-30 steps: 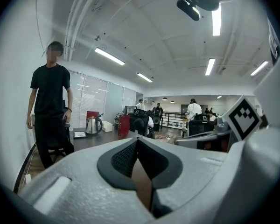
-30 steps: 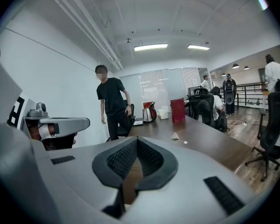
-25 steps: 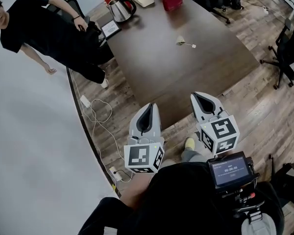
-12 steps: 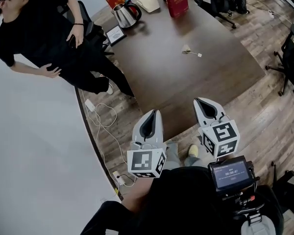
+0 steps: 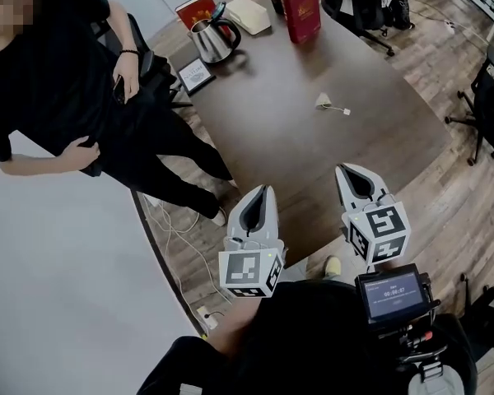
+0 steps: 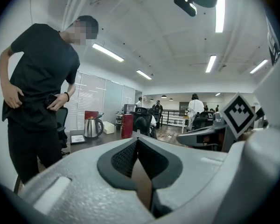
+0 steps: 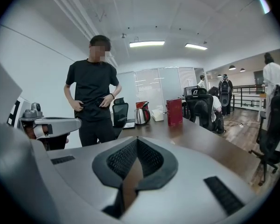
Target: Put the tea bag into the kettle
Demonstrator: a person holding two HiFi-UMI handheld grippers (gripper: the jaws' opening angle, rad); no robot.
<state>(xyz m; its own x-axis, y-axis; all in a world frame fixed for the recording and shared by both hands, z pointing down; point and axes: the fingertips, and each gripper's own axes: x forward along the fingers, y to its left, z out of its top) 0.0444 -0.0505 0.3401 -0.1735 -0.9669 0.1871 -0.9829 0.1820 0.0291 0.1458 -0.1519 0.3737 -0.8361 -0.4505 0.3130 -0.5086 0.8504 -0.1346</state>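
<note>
Table [image 5: 313, 159] nearer now; L tool [image 5: 263, 190], R tool [image 5: 344, 170] side-by-side, near-level, jaws together, empty.

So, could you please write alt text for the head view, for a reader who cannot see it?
The left gripper and right gripper, both shut and empty, point toward a dark table. A tea bag lies mid-table, well apart from the steel kettle at its far corner; a person in black stands at the left.

A person in black clothes [image 5: 74, 97] stands close beside a dark brown table [image 5: 313, 163]. A tall red book [image 5: 300, 11] stands upright at its far end. White cables [image 5: 179, 227] lie on the wood floor [image 5: 469, 196] by the person's feet
</note>
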